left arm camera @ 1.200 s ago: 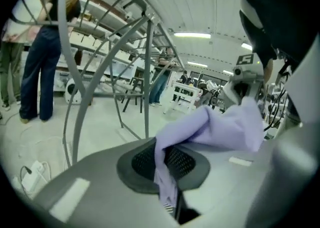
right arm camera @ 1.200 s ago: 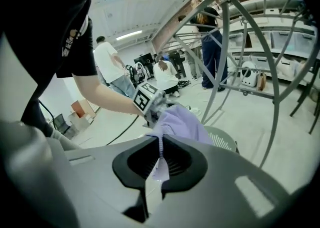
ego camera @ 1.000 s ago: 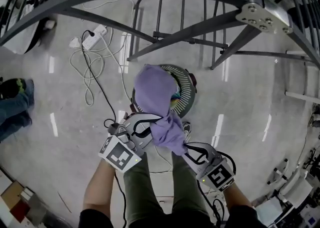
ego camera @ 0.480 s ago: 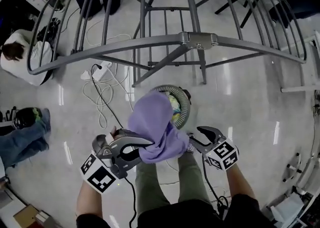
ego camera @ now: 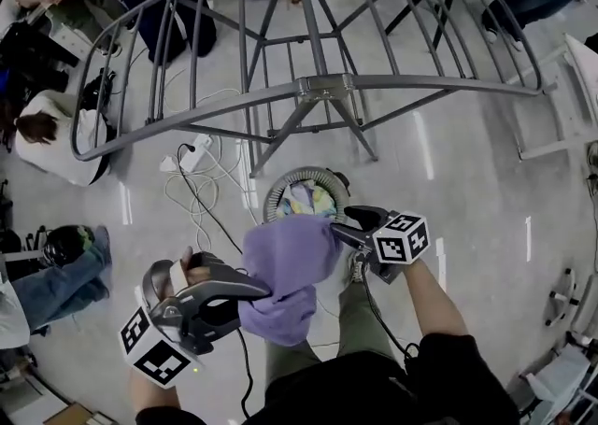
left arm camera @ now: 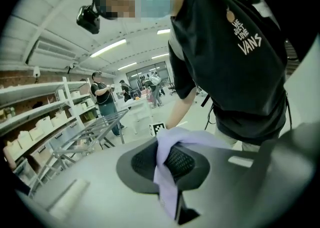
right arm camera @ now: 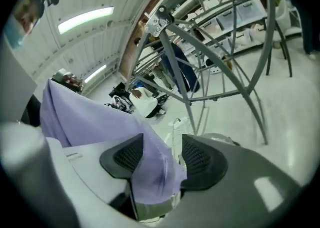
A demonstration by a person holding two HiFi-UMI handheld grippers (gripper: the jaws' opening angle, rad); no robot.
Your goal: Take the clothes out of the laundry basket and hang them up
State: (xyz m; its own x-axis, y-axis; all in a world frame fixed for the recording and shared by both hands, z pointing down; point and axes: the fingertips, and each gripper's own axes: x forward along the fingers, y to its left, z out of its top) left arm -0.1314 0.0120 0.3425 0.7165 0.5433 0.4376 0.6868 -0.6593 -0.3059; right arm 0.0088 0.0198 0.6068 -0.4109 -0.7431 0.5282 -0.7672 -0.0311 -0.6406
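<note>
Lifting the crumpled lilac fabric garment (ego camera: 285,269) at frame centre, below the round grey laundry basket (ego camera: 277,197). My left gripper (ego camera: 264,290) pinches it tight. My right gripper (ego camera: 338,229) has just been opening, cloth loose between its pads. One pinch might slip before the grey metal rack (ego camera: 322,87).

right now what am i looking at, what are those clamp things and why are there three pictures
There is no robot here: a person holds a hand-held clamp, a tool, in each hand. The top-down picture comes from a camera on the person's head. The other two come from cameras riding on each tool, looking along its jaws. The left tool is shut on a purple garment, held up near the laundry basket, which has more clothes in it. The right tool has just been opening its jaws; the cloth lies between them, but they stand apart. Beyond the basket is the grey drying rack where the clothes are meant to hang.
</note>
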